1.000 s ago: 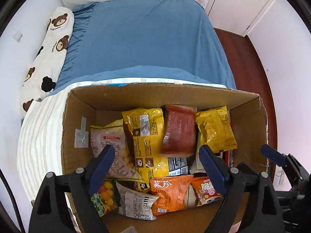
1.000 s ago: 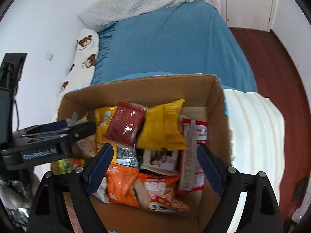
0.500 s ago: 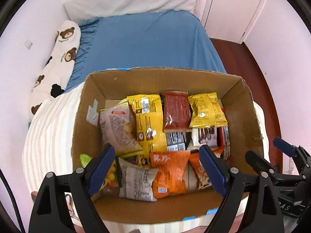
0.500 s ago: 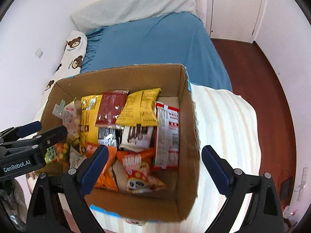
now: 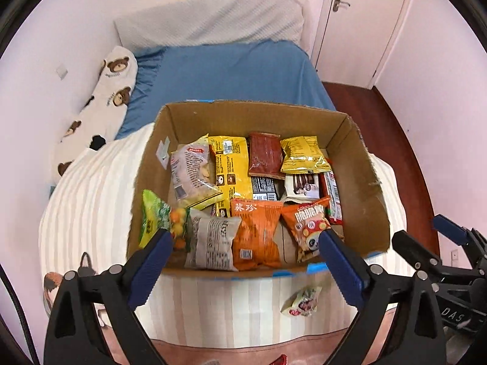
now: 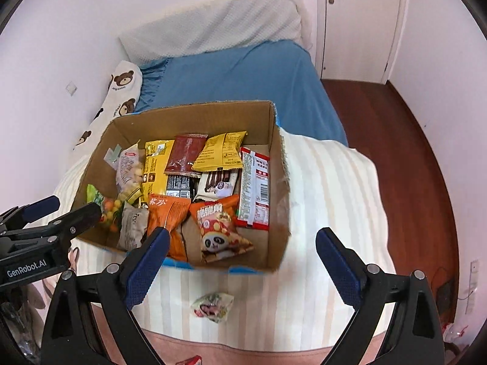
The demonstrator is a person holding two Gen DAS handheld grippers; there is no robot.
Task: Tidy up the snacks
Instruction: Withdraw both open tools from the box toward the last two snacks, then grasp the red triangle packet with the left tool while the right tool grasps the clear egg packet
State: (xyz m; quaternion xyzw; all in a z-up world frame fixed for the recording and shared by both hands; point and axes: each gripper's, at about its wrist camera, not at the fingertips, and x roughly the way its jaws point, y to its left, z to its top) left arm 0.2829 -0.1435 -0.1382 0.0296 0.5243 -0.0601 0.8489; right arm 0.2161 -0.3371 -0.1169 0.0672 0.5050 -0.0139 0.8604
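We have most packets standing in the cardboard box [image 5: 359, 182] at frame centre; one small wrapped snack [image 6: 213, 304] lies outside, lower centre. Our left gripper [image 5: 243, 258] and right gripper [image 6: 240, 255], jaws just widened, hold nothing.

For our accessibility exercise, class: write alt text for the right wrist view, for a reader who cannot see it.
An open cardboard box packed with snack packets sits on a striped blanket on a bed. One small wrapped snack lies outside, in front of the box. The right gripper, blue-padded fingers wide apart and empty, frames the foreground.
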